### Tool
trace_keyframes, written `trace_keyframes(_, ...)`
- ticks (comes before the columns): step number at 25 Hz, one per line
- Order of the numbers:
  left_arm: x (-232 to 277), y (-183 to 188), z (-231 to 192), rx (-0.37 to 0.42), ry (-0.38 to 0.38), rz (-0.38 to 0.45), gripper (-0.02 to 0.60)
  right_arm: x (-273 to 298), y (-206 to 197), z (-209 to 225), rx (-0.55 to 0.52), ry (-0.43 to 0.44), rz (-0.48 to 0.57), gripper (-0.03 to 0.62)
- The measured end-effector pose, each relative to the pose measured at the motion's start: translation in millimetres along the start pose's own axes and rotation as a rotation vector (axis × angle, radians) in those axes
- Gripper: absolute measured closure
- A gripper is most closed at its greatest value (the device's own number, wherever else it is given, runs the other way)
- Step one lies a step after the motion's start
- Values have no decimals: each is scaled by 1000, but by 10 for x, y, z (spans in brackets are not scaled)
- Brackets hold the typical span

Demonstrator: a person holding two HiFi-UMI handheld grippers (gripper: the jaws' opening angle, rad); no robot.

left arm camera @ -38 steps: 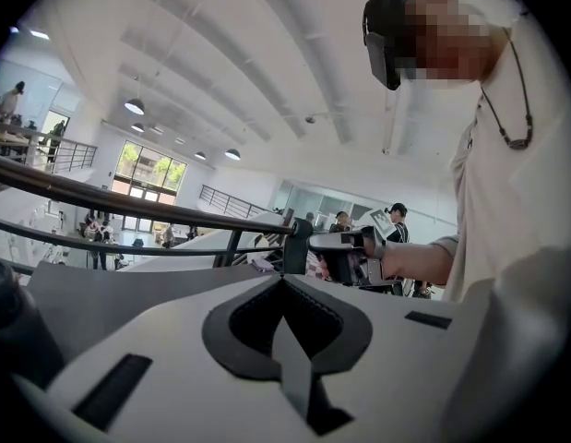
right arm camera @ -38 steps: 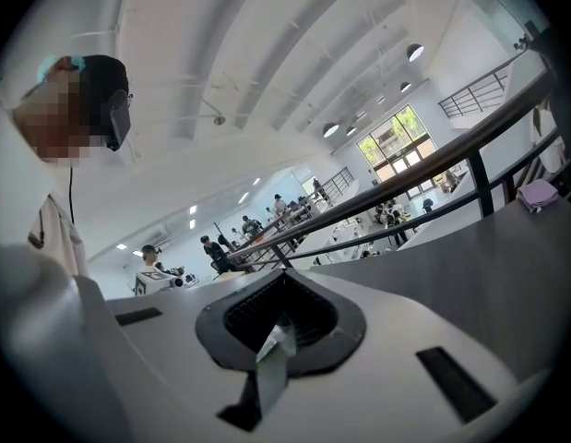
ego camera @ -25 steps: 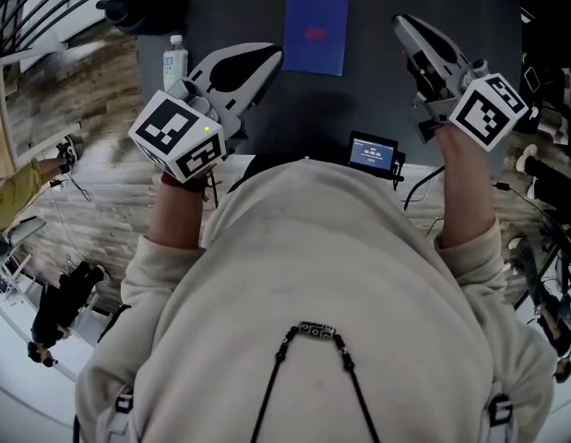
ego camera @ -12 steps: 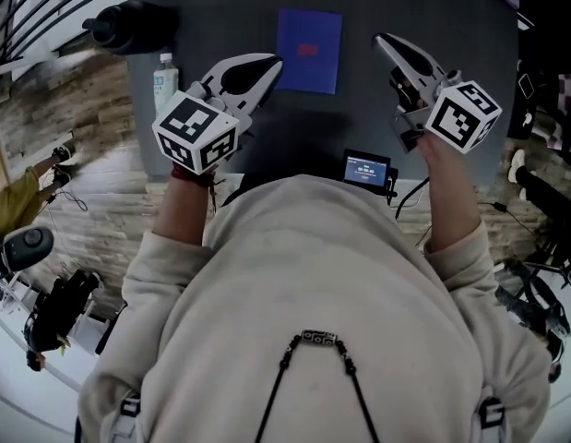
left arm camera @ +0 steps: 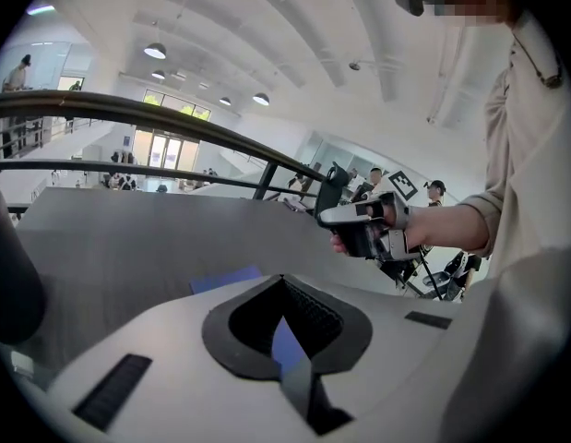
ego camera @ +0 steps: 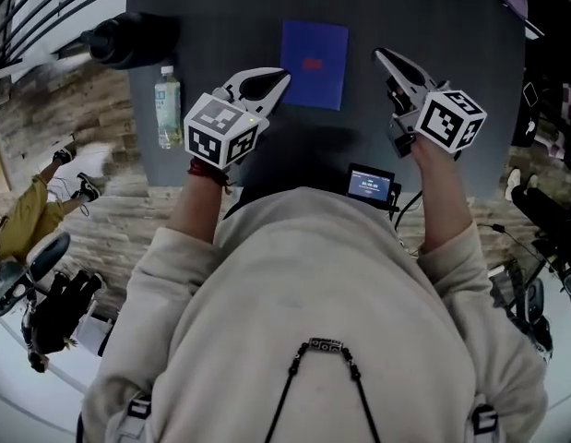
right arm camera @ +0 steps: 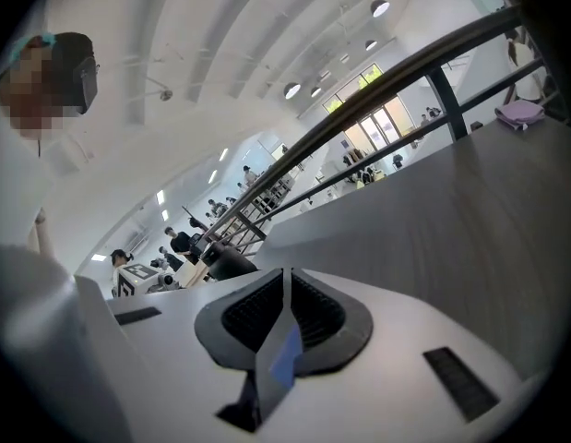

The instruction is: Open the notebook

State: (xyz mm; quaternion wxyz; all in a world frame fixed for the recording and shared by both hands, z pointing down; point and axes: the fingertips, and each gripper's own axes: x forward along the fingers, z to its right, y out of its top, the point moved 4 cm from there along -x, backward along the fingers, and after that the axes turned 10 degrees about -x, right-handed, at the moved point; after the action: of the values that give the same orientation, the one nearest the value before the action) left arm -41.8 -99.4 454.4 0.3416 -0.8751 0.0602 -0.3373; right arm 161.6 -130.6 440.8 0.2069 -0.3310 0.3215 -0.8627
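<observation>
Dark table [ego camera: 433,17], closed blue notebook [ego camera: 314,52]

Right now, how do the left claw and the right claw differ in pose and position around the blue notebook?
The left claw shows its broad face with the dark oval opening to the head view; the right claw is turned on edge and looks narrow. The left claw's tip is close to the left edge of the blue notebook; the right claw stands farther off its right edge. Both are shut and empty.
</observation>
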Motion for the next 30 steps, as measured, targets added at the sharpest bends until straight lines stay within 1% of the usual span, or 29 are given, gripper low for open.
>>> trace_keyframes(4,183,-112,-117,4,11,-55,575,147,-218,162,50,-22,-35,571)
trace_keyframes(5,235,-159,-144,2,5,-67,575,190,-269,187,54,-21,-40,550)
trace_keyframes(6,291,-212,-166,-2,-6,-78,575,232,-319,209,57,-18,-43,487)
trace_keyframes(7,350,-268,-188,-8,-16,-90,575,267,-367,230,61,-15,-46,460)
trace_keyframes(9,447,-372,-239,-17,-14,-114,575,312,-465,278,72,-17,-58,447)
trace_keyframes(12,515,-486,-325,-27,11,-142,575,370,-596,354,99,-31,-89,444)
trace_keyframes(16,577,-662,-363,23,19,-236,575,435,-749,453,135,-42,-127,425)
trace_keyframes(18,610,-765,-390,27,41,-270,575,442,-818,481,153,-46,-144,407)
trace_keyframes(21,675,-895,-463,26,81,-307,575,485,-916,490,179,-34,-168,395)
trace_keyframes(23,728,-977,-496,44,99,-332,575,523,-983,486,187,-31,-190,385)
trace_keyframes(25,789,-1052,-510,60,106,-355,575,563,-1037,501,178,-46,-212,364)
trace_keyframes(27,837,-1119,-499,48,103,-369,575,592,-1093,524,162,-76,-226,330)
trace_keyframes(30,921,-1211,-490,38,104,-384,575,627,-1191,540,173,-90,-237,315)
